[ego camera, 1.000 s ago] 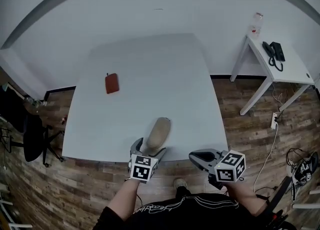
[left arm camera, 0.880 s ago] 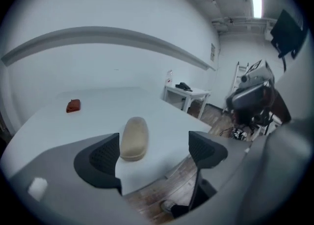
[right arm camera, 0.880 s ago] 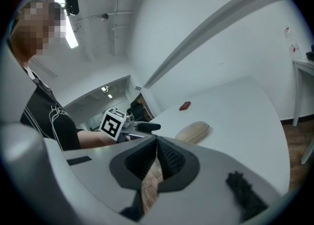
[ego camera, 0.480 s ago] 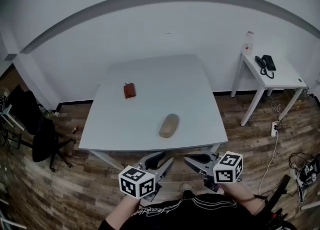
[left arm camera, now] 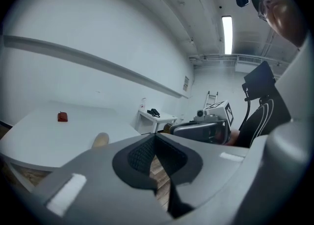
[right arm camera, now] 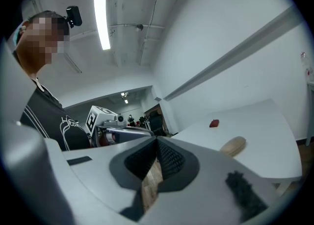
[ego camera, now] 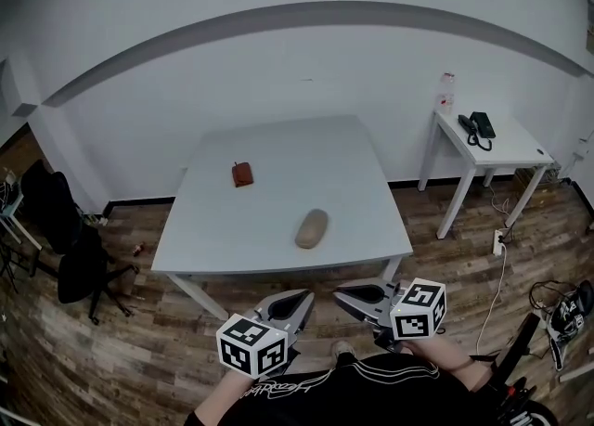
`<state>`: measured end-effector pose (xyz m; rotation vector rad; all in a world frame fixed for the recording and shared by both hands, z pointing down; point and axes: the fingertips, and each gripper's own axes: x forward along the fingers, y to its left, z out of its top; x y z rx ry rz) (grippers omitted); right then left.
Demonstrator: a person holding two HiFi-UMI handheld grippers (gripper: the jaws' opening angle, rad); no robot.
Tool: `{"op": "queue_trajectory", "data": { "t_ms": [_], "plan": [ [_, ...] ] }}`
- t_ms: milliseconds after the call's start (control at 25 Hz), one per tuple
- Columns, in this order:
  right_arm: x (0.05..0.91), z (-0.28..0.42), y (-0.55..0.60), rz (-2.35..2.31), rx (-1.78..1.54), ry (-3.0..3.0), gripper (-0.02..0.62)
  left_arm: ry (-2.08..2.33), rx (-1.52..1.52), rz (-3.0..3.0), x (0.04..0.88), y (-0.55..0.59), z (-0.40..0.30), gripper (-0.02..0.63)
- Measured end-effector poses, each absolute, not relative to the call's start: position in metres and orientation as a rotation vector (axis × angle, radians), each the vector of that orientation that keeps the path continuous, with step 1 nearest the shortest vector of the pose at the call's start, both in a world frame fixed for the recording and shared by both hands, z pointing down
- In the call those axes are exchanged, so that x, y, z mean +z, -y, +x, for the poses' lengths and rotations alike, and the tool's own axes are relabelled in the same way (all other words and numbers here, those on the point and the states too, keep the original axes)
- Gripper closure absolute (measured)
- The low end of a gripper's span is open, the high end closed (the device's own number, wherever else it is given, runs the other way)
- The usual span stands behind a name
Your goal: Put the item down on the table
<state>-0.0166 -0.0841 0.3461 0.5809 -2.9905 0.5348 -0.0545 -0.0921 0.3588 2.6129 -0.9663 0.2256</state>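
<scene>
A tan oblong item [ego camera: 312, 228] lies by itself on the white table [ego camera: 278, 146], near its front edge; it also shows in the left gripper view [left arm camera: 100, 139] and the right gripper view [right arm camera: 233, 145]. Both grippers hang over the wooden floor, short of the table's front edge and apart from the item. My left gripper [ego camera: 299, 300] is shut with nothing between its pads [left arm camera: 156, 138]. My right gripper [ego camera: 345, 293] is also shut and empty [right arm camera: 157, 140]. A small red object [ego camera: 242, 174] rests farther back on the table's left half.
A small white side table [ego camera: 501, 150] at the right carries a black telephone [ego camera: 478, 127] and a bottle [ego camera: 446, 93]. A black office chair [ego camera: 79, 262] stands left of the table. Cables [ego camera: 557, 308] lie on the floor at the right.
The left gripper has let go of the tan item, drawn back off the table and shut its jaws. The head view has pulled away, so the table sits farther off.
</scene>
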Motion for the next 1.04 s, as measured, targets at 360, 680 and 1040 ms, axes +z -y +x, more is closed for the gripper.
{"op": "queue_trajectory", "data": {
  "t_ms": [360,680,1040],
  "plan": [
    [0.355,-0.018,0.067,0.580,0.539,2.966,0.586,0.975,0.271,2.615,0.370,0.077,-0.052,0.598],
    [0.363,-0.015,0.065,0.577,0.554,2.957,0.586,0.948,0.244,2.602,0.371,0.078,-0.051,0.598],
    [0.371,-0.007,0.069,0.598,0.575,2.950,0.586,0.936,0.272,2.596,0.382,0.083,-0.042,0.598]
  ]
}}
